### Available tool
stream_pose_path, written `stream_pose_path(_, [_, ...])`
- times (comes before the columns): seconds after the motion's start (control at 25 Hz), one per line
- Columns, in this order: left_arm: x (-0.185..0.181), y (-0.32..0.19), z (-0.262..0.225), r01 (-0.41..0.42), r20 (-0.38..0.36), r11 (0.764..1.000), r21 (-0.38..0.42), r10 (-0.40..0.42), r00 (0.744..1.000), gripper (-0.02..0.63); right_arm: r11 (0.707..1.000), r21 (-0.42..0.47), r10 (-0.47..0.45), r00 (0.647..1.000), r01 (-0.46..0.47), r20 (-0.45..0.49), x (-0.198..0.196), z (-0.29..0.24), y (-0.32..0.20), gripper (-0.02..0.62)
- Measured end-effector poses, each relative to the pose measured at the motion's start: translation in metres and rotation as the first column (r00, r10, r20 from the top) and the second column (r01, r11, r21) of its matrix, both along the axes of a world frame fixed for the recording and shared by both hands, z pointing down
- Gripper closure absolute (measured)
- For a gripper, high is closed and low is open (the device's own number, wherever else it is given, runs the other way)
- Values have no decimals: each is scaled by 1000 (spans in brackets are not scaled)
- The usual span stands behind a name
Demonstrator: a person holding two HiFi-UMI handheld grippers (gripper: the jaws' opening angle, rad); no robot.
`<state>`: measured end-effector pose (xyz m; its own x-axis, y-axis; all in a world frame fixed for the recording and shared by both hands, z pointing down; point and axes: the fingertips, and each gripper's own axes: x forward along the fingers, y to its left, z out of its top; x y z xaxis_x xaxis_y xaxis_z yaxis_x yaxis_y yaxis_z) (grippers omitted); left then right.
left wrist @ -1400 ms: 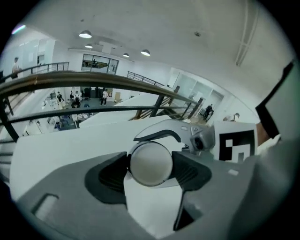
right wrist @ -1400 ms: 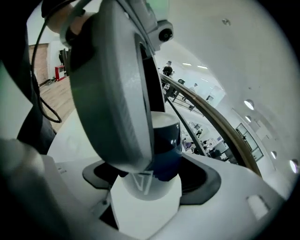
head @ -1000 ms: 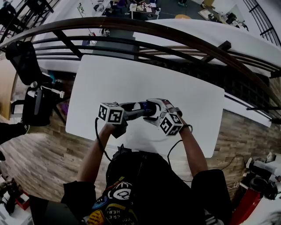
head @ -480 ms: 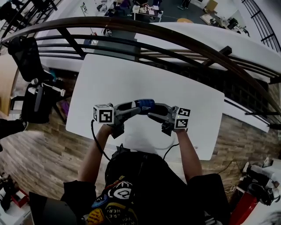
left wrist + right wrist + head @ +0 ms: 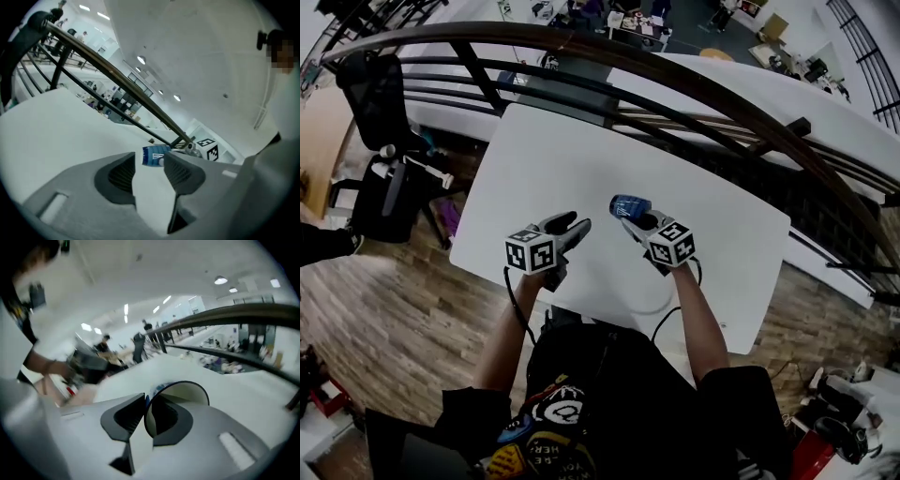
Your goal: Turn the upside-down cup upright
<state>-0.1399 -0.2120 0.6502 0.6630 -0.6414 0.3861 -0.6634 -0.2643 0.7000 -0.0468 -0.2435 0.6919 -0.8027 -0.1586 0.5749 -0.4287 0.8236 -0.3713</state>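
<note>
cup (image 5: 630,205): blue outside, pale inside; carried at the tips of the right gripper (image 5: 635,221), tipped on its side, with the mouth turned back toward that gripper and the base pointing away from it. Whether it touches the surface below cannot be told.
inside the cup: a pale inner wall is shown in the right gripper view. One pad of that gripper is set inside the mouth and the other is pressed on the blue outer wall.
right gripper: clenched on the cup's rim. Its jaws have just been closing, and the cup's wall is pinched between them.
left gripper (image 5: 572,225): released, with nothing between its parted jaws, which have just been closing a little. The cup is seen ahead of its tips, near but apart from them, with the right gripper's marker cube just behind.
table (image 5: 581,159): white, with rounded corners; spread beneath and ahead of both grippers.
railing (image 5: 694,94): dark curved rails are run past the table's far edge, ahead of both grippers.
floor (image 5: 394,309): wood planks are seen to either side of the table, behind and outward of the grippers.
chair (image 5: 370,98): black; placed far to the left of the left gripper, beside the railing.
room: a lower hall with desks is seen beyond the railing. Ceiling lamps and small distant figures are shown in the gripper views.
</note>
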Motion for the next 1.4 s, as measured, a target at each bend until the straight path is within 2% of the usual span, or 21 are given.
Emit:
stream_pose_path(0.04, [-6,5,4,31,37,1000,-5,-31,999,438,997,65,-28,980,42,-199,0,27,-8,548])
stream_pose_path(0.08, [-10,11,7,50,64,999,-7,-50,997,470,987,108,-74,928,121,-365,-3,48,-14,548])
stream_pose_path(0.16, [-11,23,6,62,99,998,-1,-62,993,584,942,123,-184,789,311,-587,-11,72,-21,547])
stream_pose_path(0.2, [-8,29,4,59,108,998,2,-59,992,601,910,110,-232,710,400,-665,-15,80,-24,548])
stream_pose_path(0.28, [-2,39,4,40,129,999,-5,-39,991,601,840,60,-299,552,540,-779,-20,95,-27,551])
stream_pose_path(0.32, [1,45,6,27,146,1000,-10,-25,989,601,813,32,-320,491,581,-810,-22,101,-29,551])
stream_pose_path(0.4, [4,55,9,4,168,1000,-14,-1,986,601,780,-8,-341,415,626,-844,-29,108,-34,551])
stream_pose_path(0.48, [5,60,7,-10,163,1000,-15,12,987,601,759,-21,-348,379,651,-858,-35,108,-43,542])
stream_pose_path(0.56, [5,62,5,-21,144,1000,-14,23,989,601,757,6,-336,397,654,-854,-40,101,-51,515])
stream_pose_path(0.64, [5,63,4,-36,126,999,-15,37,991,601,784,58,-304,465,618,-832,-46,91,-56,439])
stream_pose_path(0.76, [4,61,6,-61,112,998,-16,63,992,601,827,142,-230,557,545,-798,-51,74,-53,443])
stream_pose_path(0.88, [10,61,-4,-92,95,996,5,92,991,601,848,276,-97,644,452,-758,-41,49,-46,448])
stream_pose_path(0.92, [12,62,-9,-101,86,995,14,99,991,601,856,333,-36,689,395,-724,-35,35,-42,448])
stream_pose_path(1.0, [14,63,-18,-111,74,993,38,108,991,601,887,414,85,806,206,-585,-25,5,-25,469])
stream_pose_path(1.08, [15,59,-27,-119,91,990,78,112,990,601,901,431,224,906,-52,-359,-12,-26,-6,483])
stream_pose_path(1.12, [15,56,-31,-122,110,987,104,111,988,601,886,425,300,927,-184,-225,-4,-44,4,503])
stream_pose_path(1.16, [16,54,-36,-124,131,984,130,107,986,601,861,408,371,924,-304,-94,6,-63,16,535])
stream_pose_path(1.2, [16,54,-42,-121,146,981,152,99,984,601,832,375,432,902,-408,23,15,-80,28,564])
stream_pose_path(1.28, [18,61,-53,-95,141,981,171,72,987,601,789,253,526,828,-560,193,31,-105,57,597])
stream_pose_path(1.36, [29,73,-65,-70,99,984,161,54,994,601,778,103,575,768,-620,283,38,-118,89,597])
stream_pose_path(1.4, [40,78,-72,-72,91,984,163,58,994,601,784,55,578,758,-619,302,39,-122,104,597])
